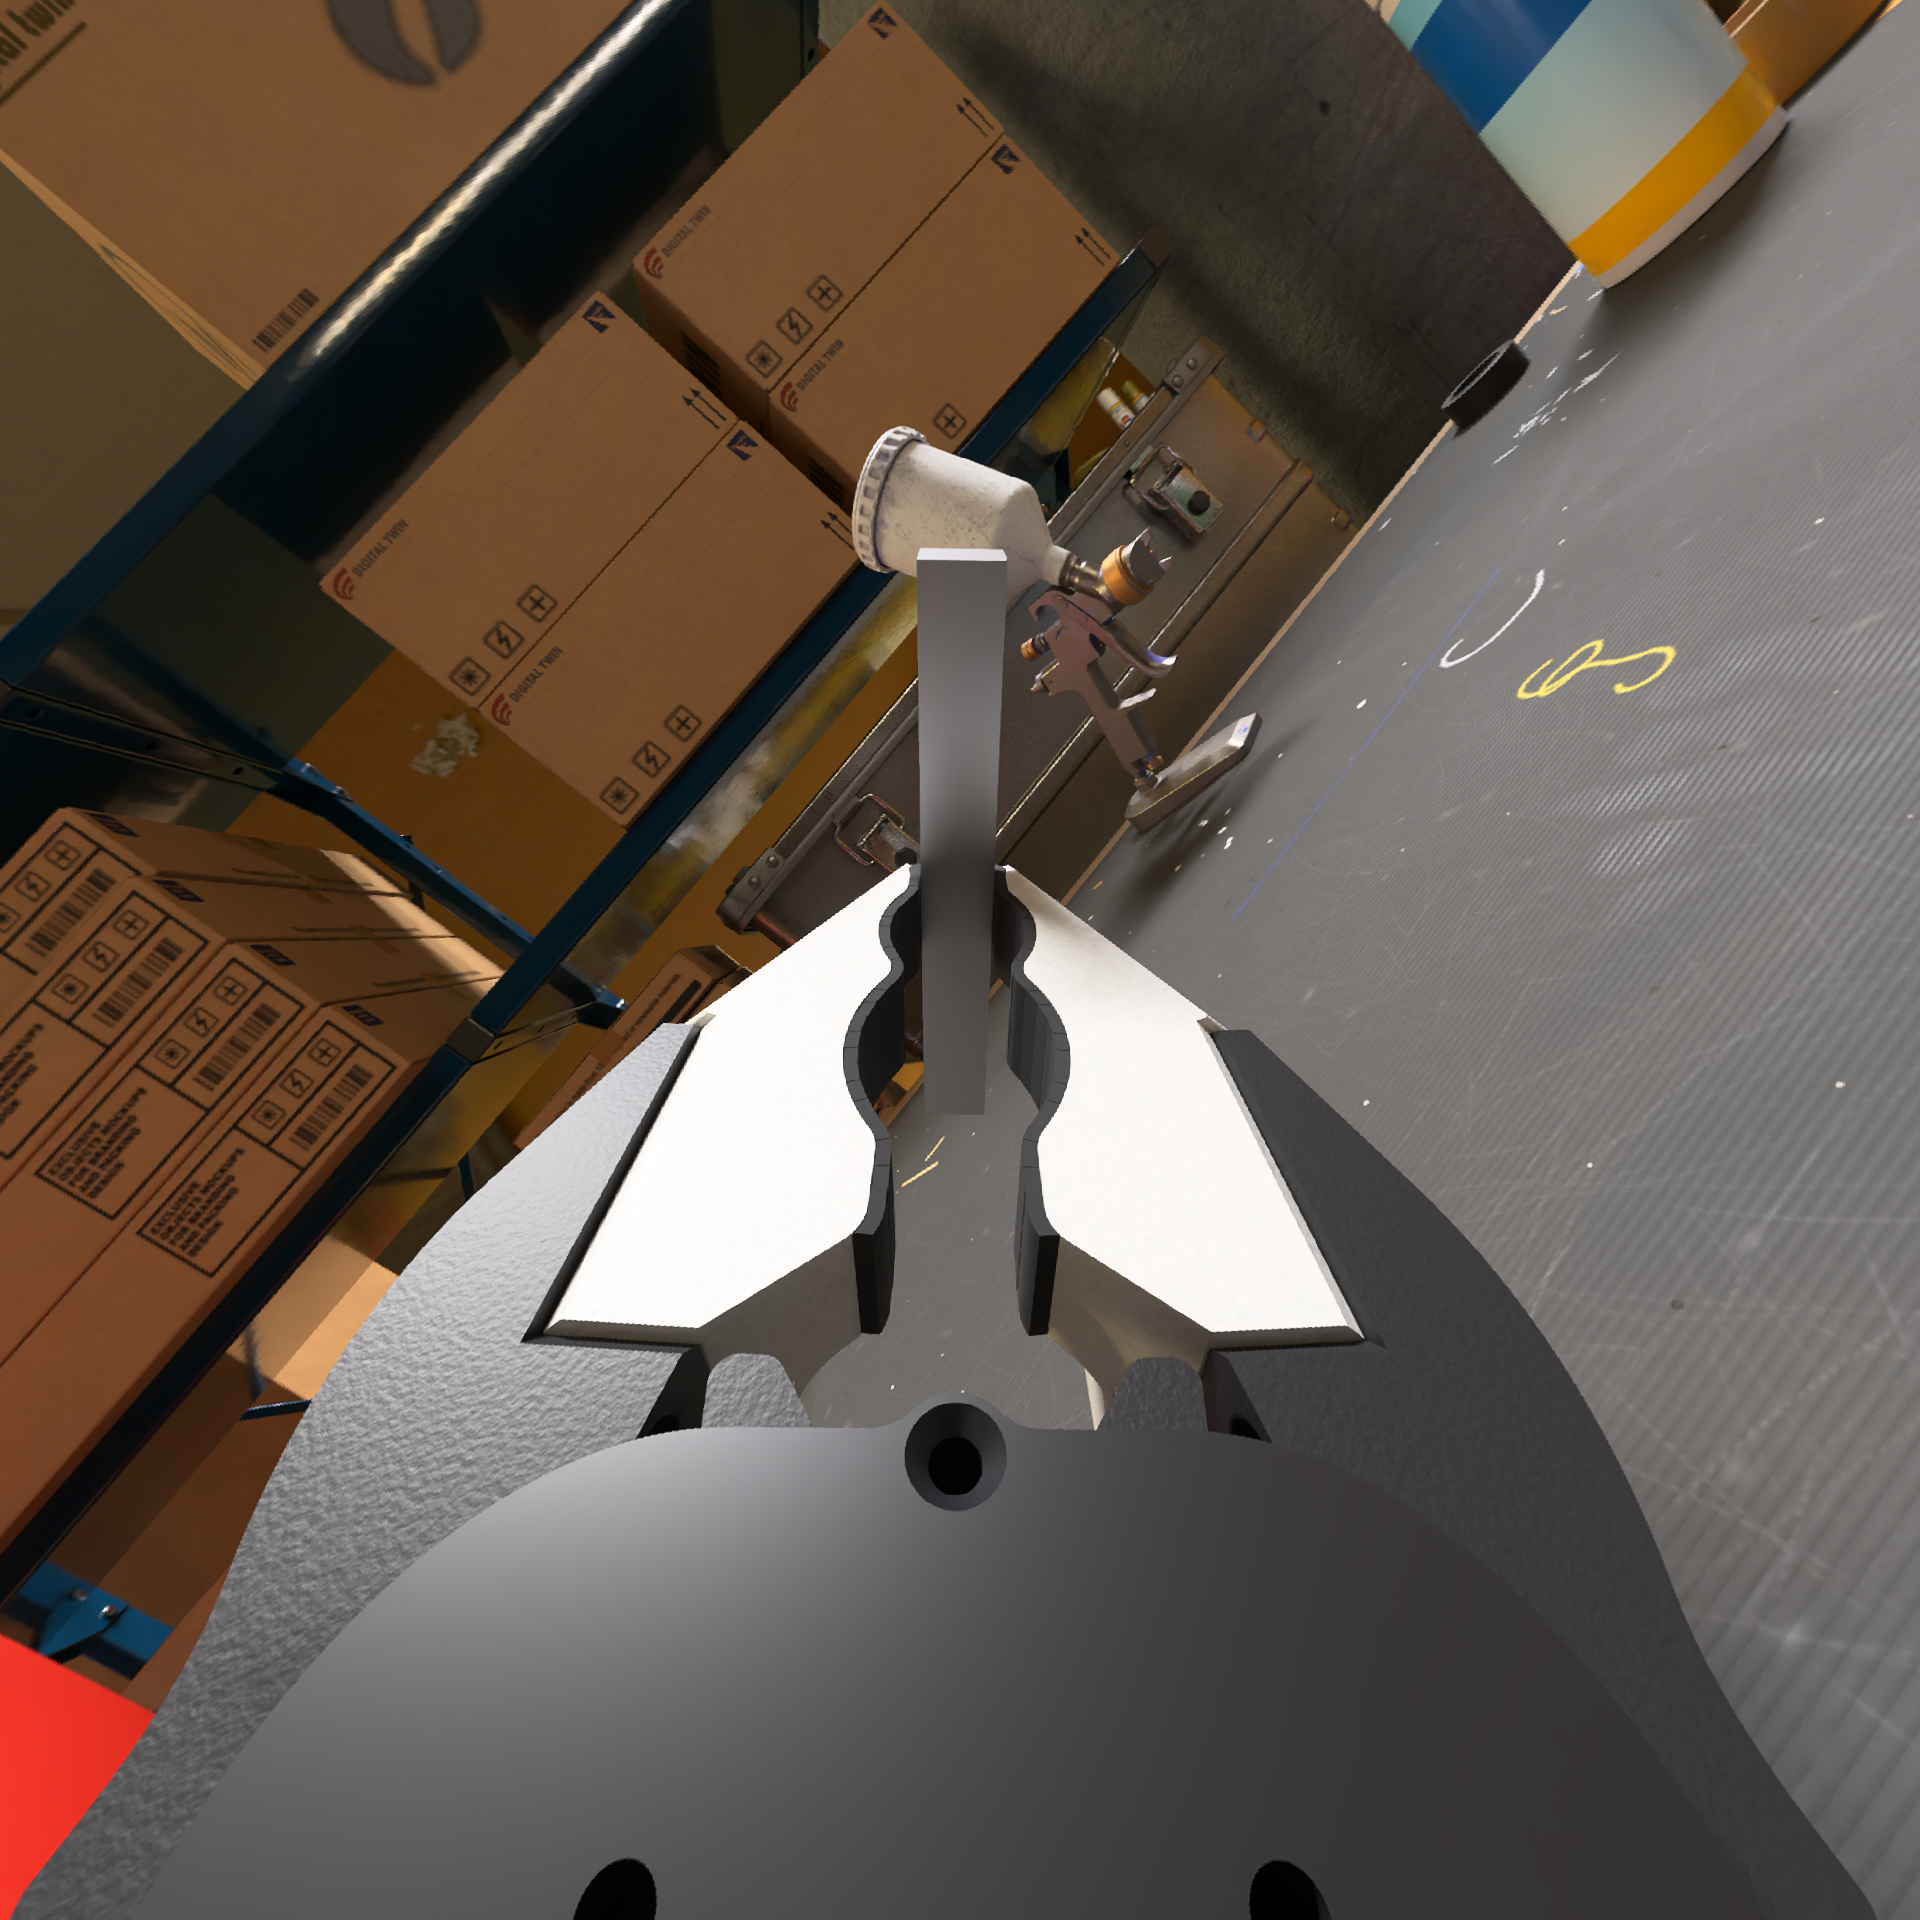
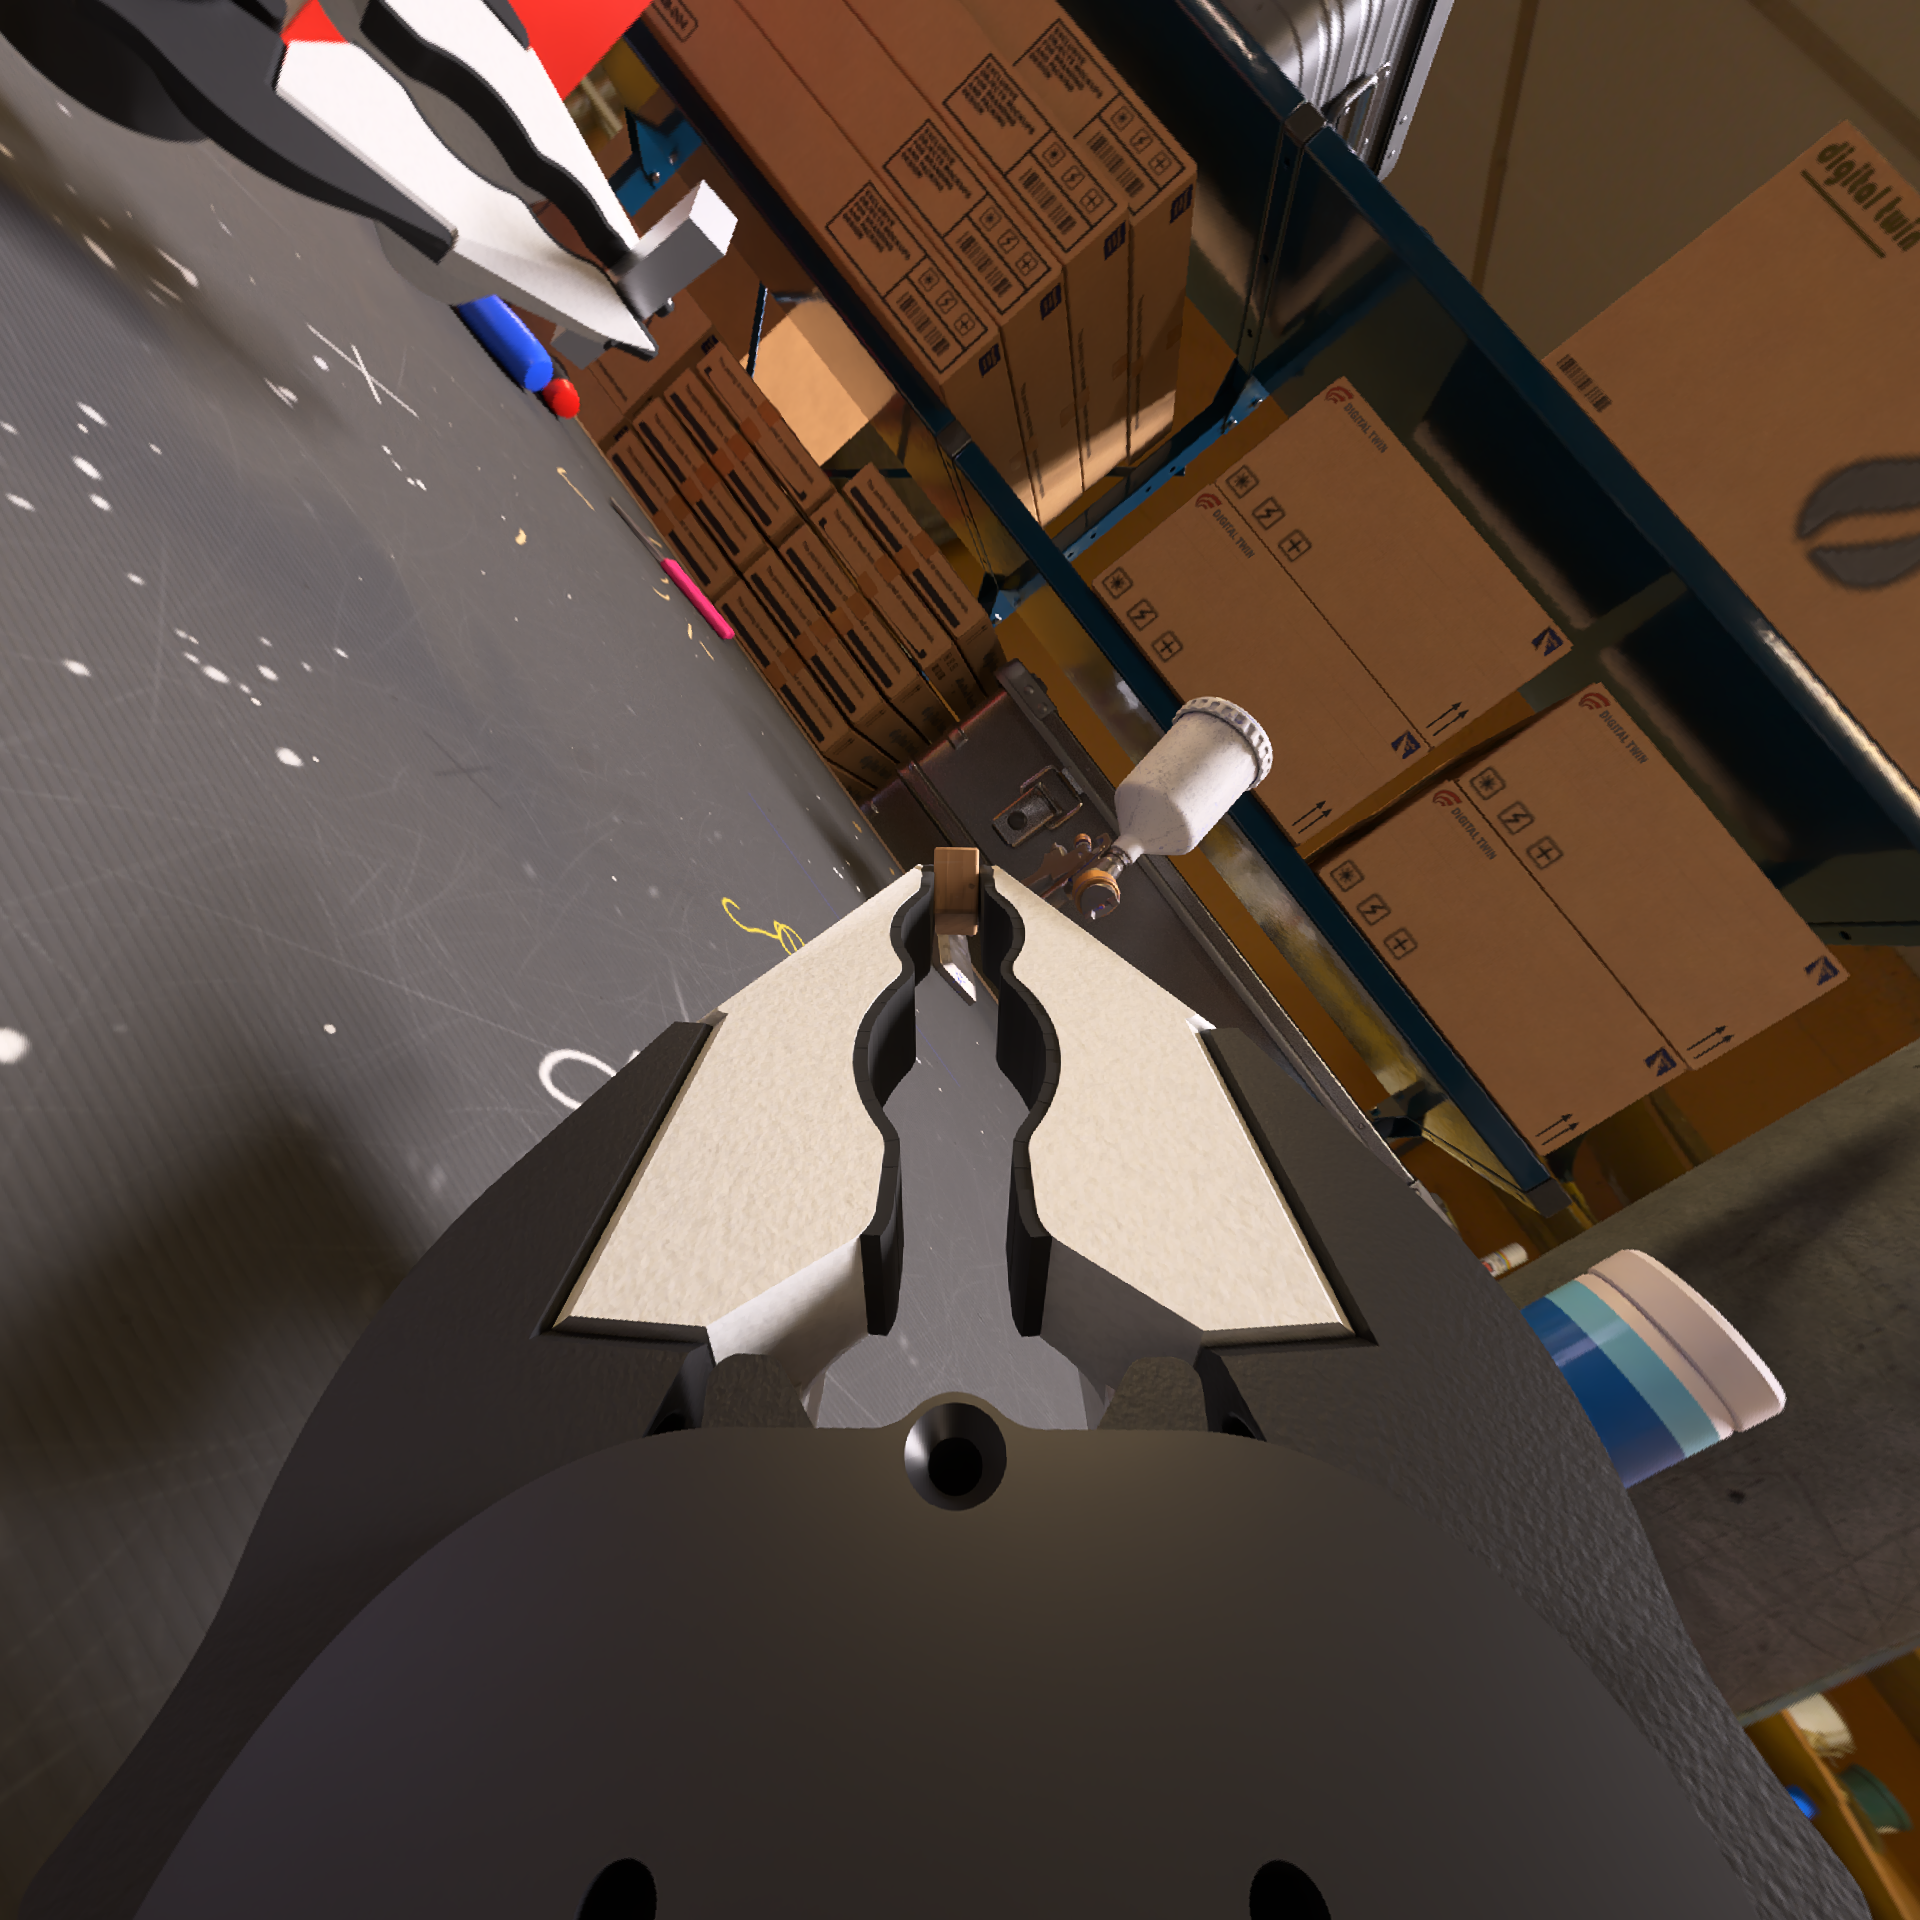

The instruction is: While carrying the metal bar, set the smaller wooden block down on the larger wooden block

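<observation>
The metal bar [image 1: 961,790] is pinched between the fingertips of the left tongs [image 1: 958,883], standing lengthwise along the fingers and projecting well beyond them; its near end hangs free in the gap between the fingers. In the right wrist view the same bar [image 2: 681,244] is seen held by the left tongs [image 2: 623,281] above the dark desk [image 2: 312,831]. The smaller wooden block [image 2: 956,883] is clamped at the very tips of the right tongs [image 2: 957,878], raised off the desk. The larger wooden block cannot be identified with certainty in either view.

Taking the spray gun [image 1: 1081,613] as landmark: it is seen just behind the bar's far end, upright on a flat base, its white cup [image 2: 1195,779] topmost. A dark latched case [image 1: 1039,727] lies directly behind the gun. Cardboard boxes [image 1: 582,613] on blue shelving stand beyond the case. A blue, white and yellow drum [image 1: 1600,125] is noted well apart from the gun, at the desk's far edge. A pink marker [image 2: 698,597] and a blue cylinder [image 2: 509,338] lie well apart from the gun along the desk's edge.
</observation>
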Motion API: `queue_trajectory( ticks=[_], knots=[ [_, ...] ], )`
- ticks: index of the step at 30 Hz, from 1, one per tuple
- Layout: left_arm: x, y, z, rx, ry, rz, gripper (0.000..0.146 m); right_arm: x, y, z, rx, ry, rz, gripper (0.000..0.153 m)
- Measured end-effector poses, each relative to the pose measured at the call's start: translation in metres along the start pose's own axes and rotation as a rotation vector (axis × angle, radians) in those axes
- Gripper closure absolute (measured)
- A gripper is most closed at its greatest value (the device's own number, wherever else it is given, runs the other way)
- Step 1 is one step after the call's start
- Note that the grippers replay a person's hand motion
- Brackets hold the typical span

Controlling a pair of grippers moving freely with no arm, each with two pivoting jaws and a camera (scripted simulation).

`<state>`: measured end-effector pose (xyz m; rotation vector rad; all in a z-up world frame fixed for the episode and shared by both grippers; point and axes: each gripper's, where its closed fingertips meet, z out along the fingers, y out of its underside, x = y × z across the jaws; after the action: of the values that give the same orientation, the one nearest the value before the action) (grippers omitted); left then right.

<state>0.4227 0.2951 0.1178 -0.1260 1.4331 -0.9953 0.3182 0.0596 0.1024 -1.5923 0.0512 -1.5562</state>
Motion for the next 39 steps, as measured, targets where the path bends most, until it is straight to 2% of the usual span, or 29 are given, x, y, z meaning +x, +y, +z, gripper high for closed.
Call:
queue_trajectory(
  ticks=[17, 21, 24, 27, 31, 35, 39],
  knots=[
    [0.007, -0.012, -0.002, 0.098, 0.068, -0.114, 0.134, 0.000, 0.027, 0.010, -0.186, 0.061, -0.164, 0.145],
    [0.006, -0.016, -0.004, 0.111, 0.065, -0.101, 0.134, 0.004, 0.028, 0.010, -0.192, 0.072, -0.145, 0.145],
    [0.003, -0.017, -0.007, 0.110, 0.047, -0.094, 0.134, 0.009, 0.030, 0.009, -0.191, 0.080, -0.089, 0.145],
    [-0.004, -0.017, -0.013, 0.082, 0.004, -0.127, 0.134, 0.010, 0.036, 0.007, -0.218, 0.050, 0.027, 0.145],
    [-0.010, -0.022, -0.033, 0.061, -0.055, -0.137, 0.134, 0.000, 0.043, 0.003, -0.311, -0.111, 0.217, 0.145],
    [-0.014, -0.026, -0.051, 0.047, -0.090, -0.127, 0.134, -0.012, 0.047, -0.008, -0.476, -0.311, 0.272, 0.145],
    [-0.017, -0.024, -0.055, 0.033, -0.112, -0.140, 0.134, -0.023, 0.060, -0.019, -0.645, -0.428, 0.509, 0.145]
  ],
)
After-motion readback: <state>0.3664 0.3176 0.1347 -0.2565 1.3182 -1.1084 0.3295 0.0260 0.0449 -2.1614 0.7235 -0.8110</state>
